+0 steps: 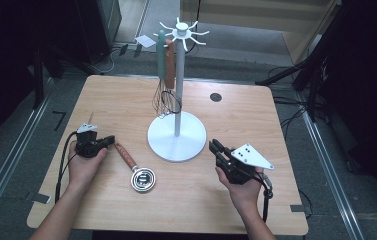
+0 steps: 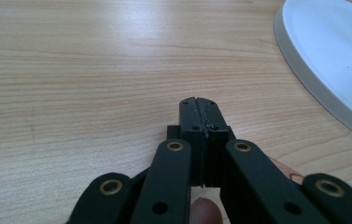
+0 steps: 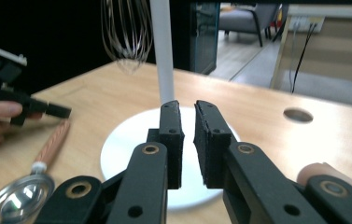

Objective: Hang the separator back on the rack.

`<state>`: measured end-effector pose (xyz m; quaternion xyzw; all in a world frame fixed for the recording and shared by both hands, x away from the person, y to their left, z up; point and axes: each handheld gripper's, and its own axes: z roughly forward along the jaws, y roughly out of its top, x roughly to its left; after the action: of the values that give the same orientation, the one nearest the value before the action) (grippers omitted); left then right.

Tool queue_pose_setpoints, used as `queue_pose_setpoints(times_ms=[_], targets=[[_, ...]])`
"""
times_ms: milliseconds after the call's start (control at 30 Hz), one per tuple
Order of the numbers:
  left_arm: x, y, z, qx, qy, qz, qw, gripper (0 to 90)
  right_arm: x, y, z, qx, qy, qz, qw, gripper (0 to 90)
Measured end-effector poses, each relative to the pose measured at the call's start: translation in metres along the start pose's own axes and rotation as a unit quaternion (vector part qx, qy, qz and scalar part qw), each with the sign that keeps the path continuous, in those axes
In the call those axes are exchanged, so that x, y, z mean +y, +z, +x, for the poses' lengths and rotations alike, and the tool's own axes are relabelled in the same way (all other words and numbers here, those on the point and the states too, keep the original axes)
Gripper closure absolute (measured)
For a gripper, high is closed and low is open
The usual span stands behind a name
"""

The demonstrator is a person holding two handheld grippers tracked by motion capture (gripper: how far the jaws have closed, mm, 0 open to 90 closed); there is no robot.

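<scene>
Tongs in the person's left hand, the left tongs [image 1: 107, 140], lie low over the wooden tabletop [image 1: 236, 115] with their jaws pressed fully together and nothing between them; in the left gripper view [image 2: 197, 112] the two black pads meet along a single seam above bare wood. Their tip sits just beside the upper end of the wooden handle of a small metal strainer ladle [image 1: 135, 167], which lies flat on the tabletop with its handle running up and to the left and its shiny round bowl nearest the person. Whether the tip touches the handle cannot be told from the high view.

The right tongs [image 1: 214, 146], held in the right hand [image 1: 243, 187], point toward the white round base of the utensil stand [image 1: 177, 136], close to its edge. In the right gripper view [image 3: 187, 126] the jaws stand a narrow slit apart, with nothing between the pads, and the stand's white pole rises straight ahead of them.

The stand is in the middle of the tabletop, between the two hands and a little farther from the person. From the hooks at its top hang a green-handled utensil [image 1: 161, 50] and a wooden-handled whisk [image 1: 168, 90], both dangling beside the pole. A round dark hole [image 1: 216, 97] is set in the tabletop to the right of the stand.
</scene>
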<state>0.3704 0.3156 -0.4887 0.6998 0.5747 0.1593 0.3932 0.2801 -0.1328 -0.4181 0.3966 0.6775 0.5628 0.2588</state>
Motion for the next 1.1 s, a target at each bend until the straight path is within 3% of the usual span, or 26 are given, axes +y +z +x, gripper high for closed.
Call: queue_pose_setpoints(times_ms=[167, 400, 567, 767, 1100], targets=[[-0.002, 0.0, -0.004, -0.01, 0.008, 0.009, 0.9999, 90.0, -0.019, -0.003, 0.001, 0.008, 0.021, 0.017, 0.9996, 82.6], [-0.009, -0.005, -0.014, -0.027, 0.024, 0.019, 0.9992, 90.0, -0.035, -0.007, 0.013, 0.023, 0.037, 0.028, 0.9987, 82.1], [-0.014, -0.006, -0.025, -0.034, 0.029, 0.029, 0.9986, 90.0, -0.042, -0.005, 0.024, 0.034, 0.023, 0.036, 0.9985, 81.9], [-0.018, -0.007, -0.04, -0.046, 0.044, 0.041, 0.9971, 90.0, -0.051, 0.002, 0.038, 0.054, 0.027, 0.055, 0.9967, 81.1], [-0.021, -0.01, -0.046, -0.044, 0.051, 0.046, 0.9967, 90.0, -0.071, 0.016, 0.072, 0.109, 0.003, 0.1, 0.989, 82.3]])
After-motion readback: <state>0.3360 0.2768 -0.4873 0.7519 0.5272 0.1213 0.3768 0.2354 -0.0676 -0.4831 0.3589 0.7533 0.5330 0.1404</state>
